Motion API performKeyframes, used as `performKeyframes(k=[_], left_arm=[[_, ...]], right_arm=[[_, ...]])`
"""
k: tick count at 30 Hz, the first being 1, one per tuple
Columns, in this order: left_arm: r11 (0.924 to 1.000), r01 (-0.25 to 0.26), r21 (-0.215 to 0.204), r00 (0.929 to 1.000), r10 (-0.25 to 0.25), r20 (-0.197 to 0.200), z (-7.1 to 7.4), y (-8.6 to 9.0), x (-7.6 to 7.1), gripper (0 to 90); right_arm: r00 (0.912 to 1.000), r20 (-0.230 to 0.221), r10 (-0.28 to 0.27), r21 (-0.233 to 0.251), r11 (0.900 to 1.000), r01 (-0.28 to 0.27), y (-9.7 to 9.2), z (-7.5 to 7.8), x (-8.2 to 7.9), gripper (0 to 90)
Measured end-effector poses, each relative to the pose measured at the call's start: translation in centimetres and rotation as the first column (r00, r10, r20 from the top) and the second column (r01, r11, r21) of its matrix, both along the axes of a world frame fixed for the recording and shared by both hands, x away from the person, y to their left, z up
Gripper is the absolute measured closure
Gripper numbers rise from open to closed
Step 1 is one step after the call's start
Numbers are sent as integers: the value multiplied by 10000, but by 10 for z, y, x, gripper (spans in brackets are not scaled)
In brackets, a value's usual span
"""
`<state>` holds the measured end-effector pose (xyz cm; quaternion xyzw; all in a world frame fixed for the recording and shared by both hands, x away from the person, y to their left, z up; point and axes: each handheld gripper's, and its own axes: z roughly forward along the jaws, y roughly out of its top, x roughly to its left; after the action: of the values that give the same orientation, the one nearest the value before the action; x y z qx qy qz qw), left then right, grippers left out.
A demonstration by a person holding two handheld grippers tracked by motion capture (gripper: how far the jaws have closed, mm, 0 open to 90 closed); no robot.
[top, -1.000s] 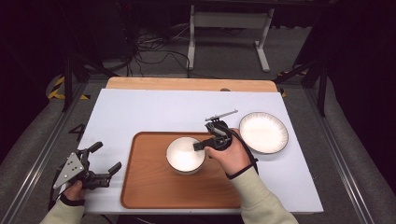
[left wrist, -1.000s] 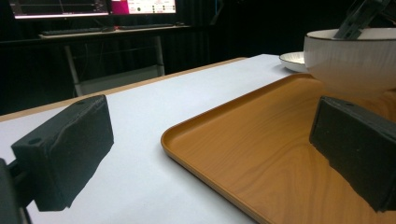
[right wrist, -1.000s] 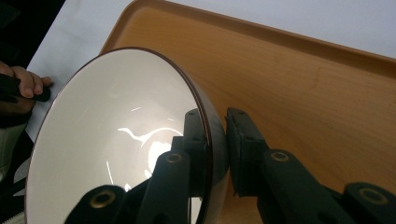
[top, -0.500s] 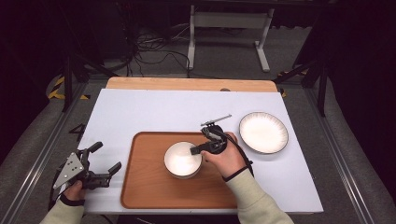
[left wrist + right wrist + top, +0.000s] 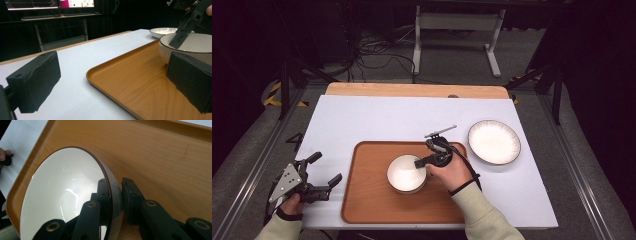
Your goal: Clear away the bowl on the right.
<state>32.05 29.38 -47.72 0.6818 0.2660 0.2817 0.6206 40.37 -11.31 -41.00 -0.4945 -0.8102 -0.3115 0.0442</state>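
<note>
A white bowl [image 5: 404, 173] with a dark rim stands on the wooden tray [image 5: 367, 200], right of the tray's middle. My right gripper [image 5: 418, 162] is shut on the bowl's right rim, one jaw inside and one outside. In the right gripper view the rim of the bowl [image 5: 62, 195] runs between the two jaws of this gripper [image 5: 113, 183], above the tray [image 5: 162, 152]. My left gripper [image 5: 327, 167] rests open at the table's front left corner, holding nothing. Between its wide jaws [image 5: 112, 82] lie the tray [image 5: 140, 82] and, farther off, the bowl [image 5: 195, 45].
A white plate [image 5: 494, 142] with a dark rim lies on the white table cover right of the tray, and its edge shows behind the bowl as plate [image 5: 162, 30]. A wooden strip [image 5: 412, 90] runs along the far table edge, with a dark floor, cables and a stand beyond it.
My right gripper has carried the bowl a little to the left and toward the near side of the tray. The left gripper has stayed put.
</note>
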Motion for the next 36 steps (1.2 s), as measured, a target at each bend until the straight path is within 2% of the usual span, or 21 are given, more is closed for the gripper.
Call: performKeyframes(k=[8, 18, 25, 30, 33, 36], left_arm=[[10000, 0, -1, 10000, 0, 1, 0, 0, 0, 3], [10000, 0, -4, 10000, 0, 1, 0, 0, 0, 2], [10000, 0, -4, 10000, 0, 2, 0, 0, 0, 2], [10000, -6, 1, 10000, 6, -18, 0, 0, 0, 3], [10000, -11, -3, 10000, 11, -22, 0, 0, 0, 2], [10000, -11, -4, 10000, 11, -23, 0, 0, 0, 3]], right_arm=[[10000, 55, 35, 137, 9999, -36, -1, -2, 1, 778], [9999, 40, 151, -3, 9999, -151, -4, -6, 2, 783], [9994, 222, 284, 60, 9996, -285, -4, -5, 2, 758], [9947, 896, 499, 209, 9984, -520, -6, -1, 0, 685], [9873, 1479, 582, 345, 9974, -640, -9, 4, -1, 643], [9723, 2223, 728, 477, 9952, -854, -11, 8, -3, 596]])
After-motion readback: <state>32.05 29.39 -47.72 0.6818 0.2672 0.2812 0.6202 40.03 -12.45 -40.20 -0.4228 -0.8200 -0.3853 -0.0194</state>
